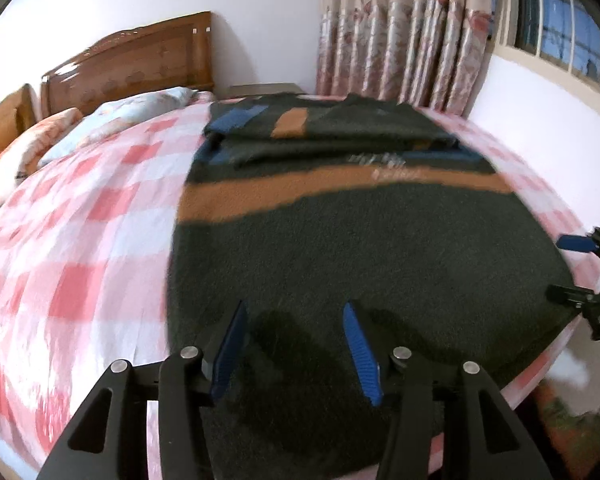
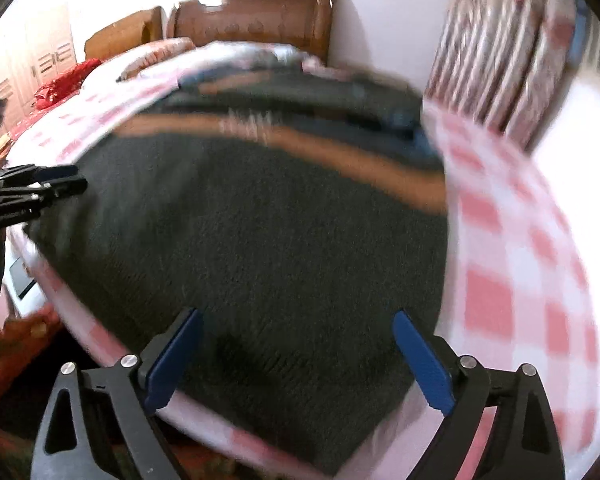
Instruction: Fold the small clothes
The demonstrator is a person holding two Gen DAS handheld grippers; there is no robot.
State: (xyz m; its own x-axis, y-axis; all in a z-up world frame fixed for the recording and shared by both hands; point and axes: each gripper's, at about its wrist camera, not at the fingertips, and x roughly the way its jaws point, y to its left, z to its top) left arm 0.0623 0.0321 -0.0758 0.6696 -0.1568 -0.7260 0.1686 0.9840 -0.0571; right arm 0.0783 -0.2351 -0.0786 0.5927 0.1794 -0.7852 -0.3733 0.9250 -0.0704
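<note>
Your left gripper [image 1: 296,320] hangs over the near part of the sweater [image 1: 360,248], jaws partly apart with nothing between them; the pads are clear of the knit. Your right gripper [image 2: 296,328] stands wide open over the same dark panel, near the bed's [image 1: 80,240] near edge, also empty. The sweater lies flat across the checked sheet toward the bed's right side, its hem at the near edge, an orange stripe [image 1: 300,196] across it, and its top part already folded over toward the headboard [image 1: 140,68]. From here the risks are, as I judge it, these: the hem sits right at the bed's near edge, so a pinch that catches the sheet with the knit would drag the bedding up with the fold; a grab on one layer only would leave the fold crooked; uneven lift between your two hands would skew the stripe line. Both views are blurred, so corners are hard to place. Pale lettering [image 1: 380,162] sits on the sweater by the stripe, but it cannot be read; small print on the left gripper's body in the right view is also unclear.
</note>
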